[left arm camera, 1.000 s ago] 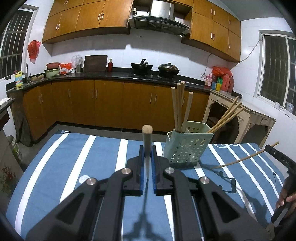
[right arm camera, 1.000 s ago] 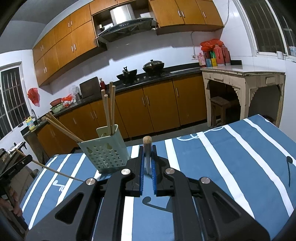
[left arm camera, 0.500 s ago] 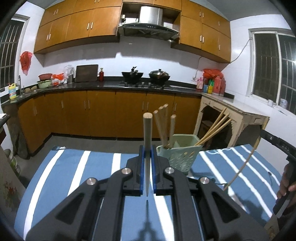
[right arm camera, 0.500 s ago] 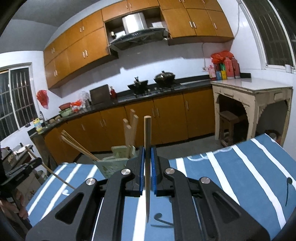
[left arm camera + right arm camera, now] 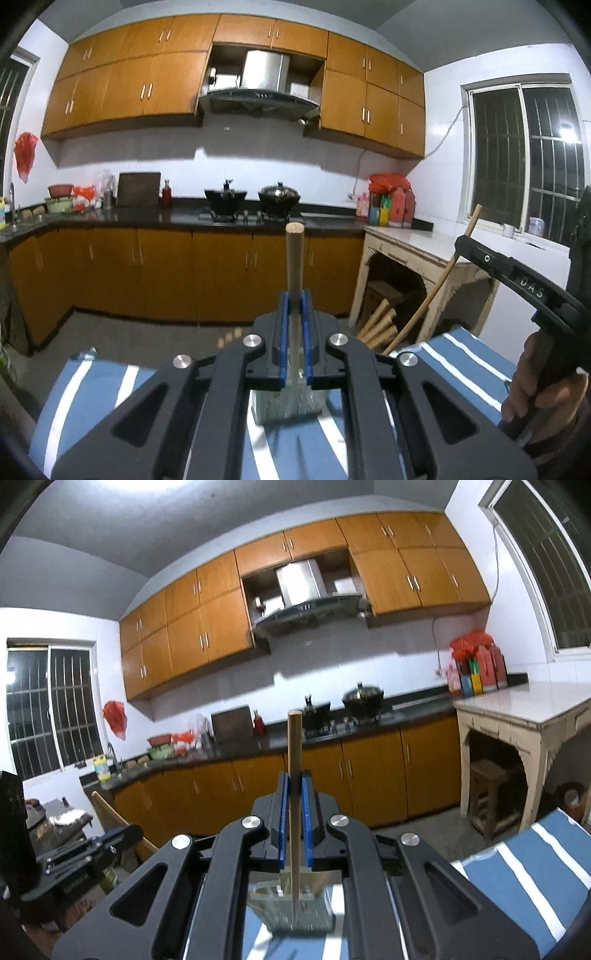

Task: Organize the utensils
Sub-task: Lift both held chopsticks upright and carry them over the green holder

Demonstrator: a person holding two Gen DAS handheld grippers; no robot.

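– what colours have you got there?
– your tablecloth (image 5: 476, 363) is blue with white stripes, the cabinets (image 5: 229, 273) orange-brown, the holder (image 5: 291, 910) pale green (blurred), the gripper pads (image 5: 282, 343) blue.

We see one pale wooden chopstick (image 5: 294, 258) standing upright, another chopstick (image 5: 294, 775) likewise upright, both directly above the pale green perforated utensil holder (image 5: 288, 404) that sits on the blue striped tablecloth (image 5: 461, 369).

Orange wall cabinets (image 5: 155, 85), white walls, barred window (image 5: 532, 155), range hood (image 5: 258, 98)
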